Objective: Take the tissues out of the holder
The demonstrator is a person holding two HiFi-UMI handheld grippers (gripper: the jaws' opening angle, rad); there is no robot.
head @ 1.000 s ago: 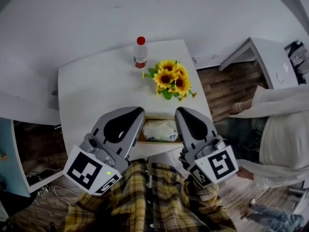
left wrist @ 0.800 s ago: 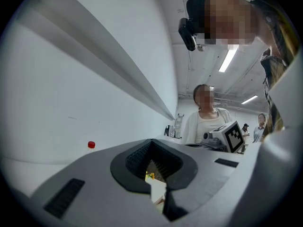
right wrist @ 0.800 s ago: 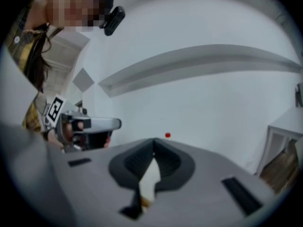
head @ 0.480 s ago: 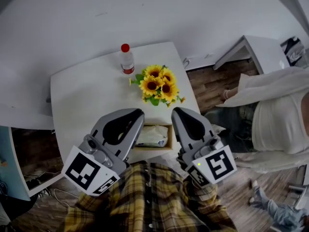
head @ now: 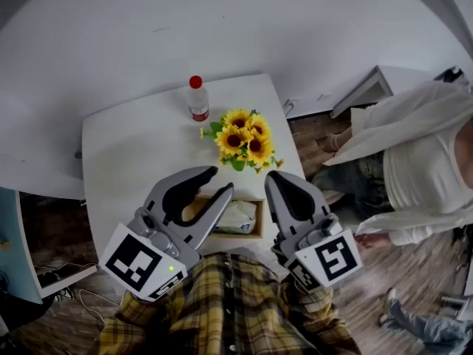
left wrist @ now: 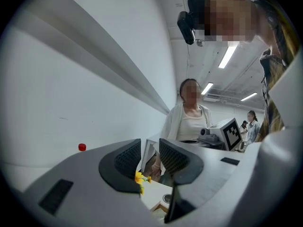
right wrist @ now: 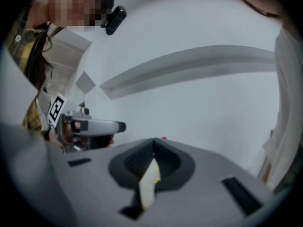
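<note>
A wooden tissue holder (head: 259,221) stands at the near edge of the white table (head: 133,146), with a white pack of tissues (head: 239,217) lying in it. My left gripper (head: 220,180) hovers above the holder's left side. Its jaws are opening, and nothing is between them in the left gripper view (left wrist: 150,150). My right gripper (head: 277,180) hangs to the right of the holder, above the table's near right corner. It is shut and empty, its tips meeting in the right gripper view (right wrist: 154,141). The holder's left part is hidden by the left gripper.
A bunch of sunflowers (head: 242,137) stands just behind the holder. A clear bottle with a red cap (head: 197,102) is at the table's far edge. A person in white (head: 425,176) sits right of the table. A white desk (head: 384,80) stands at the far right.
The left gripper's jaws have parted; they were shut in both earlier frames. The right gripper stays shut. The table and the person in white have shifted a little in the view.
</note>
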